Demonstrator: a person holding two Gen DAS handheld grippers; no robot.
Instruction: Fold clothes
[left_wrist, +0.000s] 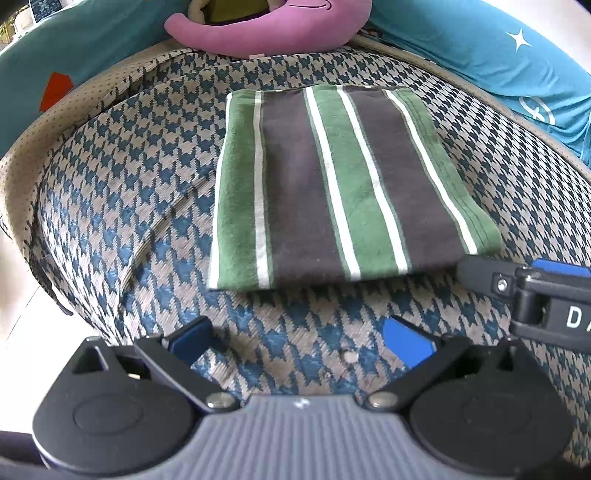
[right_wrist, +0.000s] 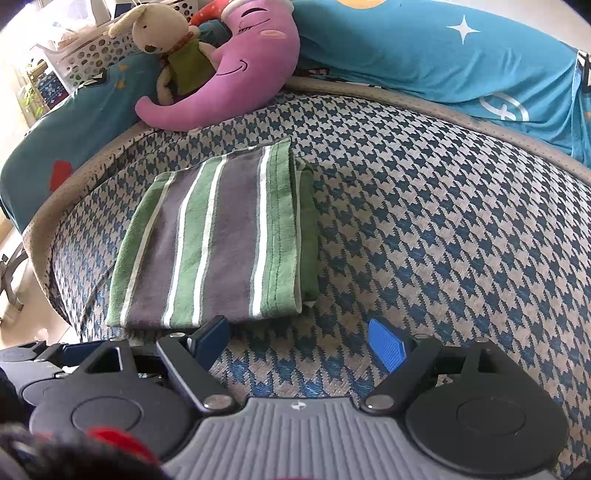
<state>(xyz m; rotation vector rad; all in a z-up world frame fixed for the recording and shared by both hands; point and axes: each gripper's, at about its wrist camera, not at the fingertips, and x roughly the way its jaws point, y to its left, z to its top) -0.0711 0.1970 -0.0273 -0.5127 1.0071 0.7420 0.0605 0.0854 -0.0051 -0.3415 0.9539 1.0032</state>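
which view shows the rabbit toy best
The right wrist view: the rabbit toy shows whole, leaning on the purple moon pillow. The left wrist view catches only a cropped scrap at the top edge.

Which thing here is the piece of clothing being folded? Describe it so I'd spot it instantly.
Start from the houndstooth cushion; below the purple moon-shaped pillow lies the folded garment, flat and rectangular. Only it has green, grey and white stripes.

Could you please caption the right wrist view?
Open right tongs hover before a folded striped garment on a houndstooth cushion.
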